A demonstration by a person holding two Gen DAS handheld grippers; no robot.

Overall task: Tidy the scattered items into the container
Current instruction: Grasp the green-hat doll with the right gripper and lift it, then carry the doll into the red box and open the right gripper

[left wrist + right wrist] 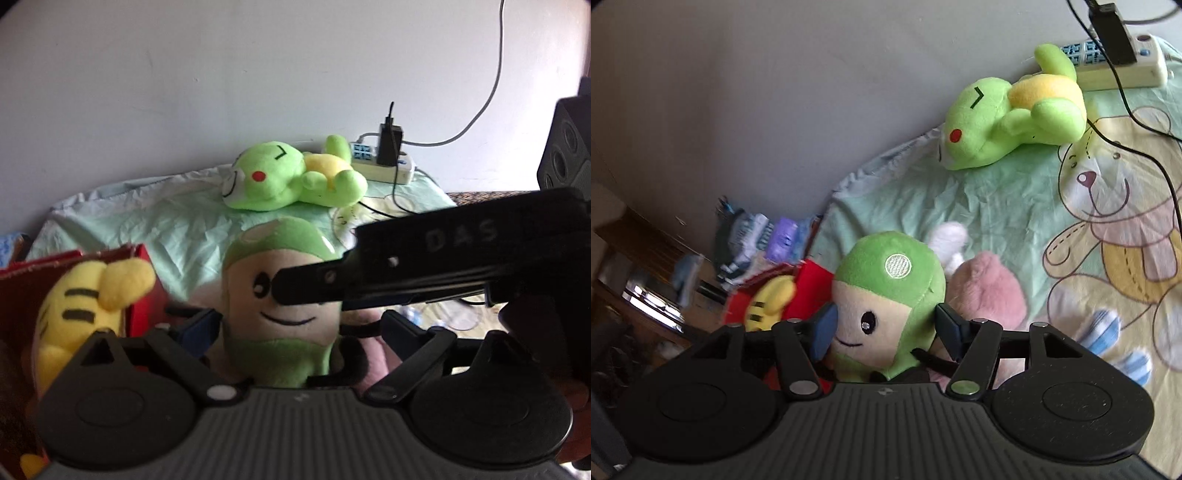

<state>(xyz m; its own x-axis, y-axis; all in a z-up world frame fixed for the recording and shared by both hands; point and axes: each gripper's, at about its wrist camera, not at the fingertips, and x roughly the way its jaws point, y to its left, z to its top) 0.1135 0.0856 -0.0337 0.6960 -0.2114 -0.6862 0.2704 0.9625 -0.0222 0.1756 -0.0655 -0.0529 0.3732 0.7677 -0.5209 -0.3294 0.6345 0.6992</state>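
Black right gripper body [424, 266] covering the green-capped plush doll's [280, 295] face at 3 o'clock, red cardboard box [22, 295] running off frame at 9 o'clock

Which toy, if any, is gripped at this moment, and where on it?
The right tongs pinch the green-capped plush doll at the sides of its head. The left tongs flank its body, but contact cannot be told.
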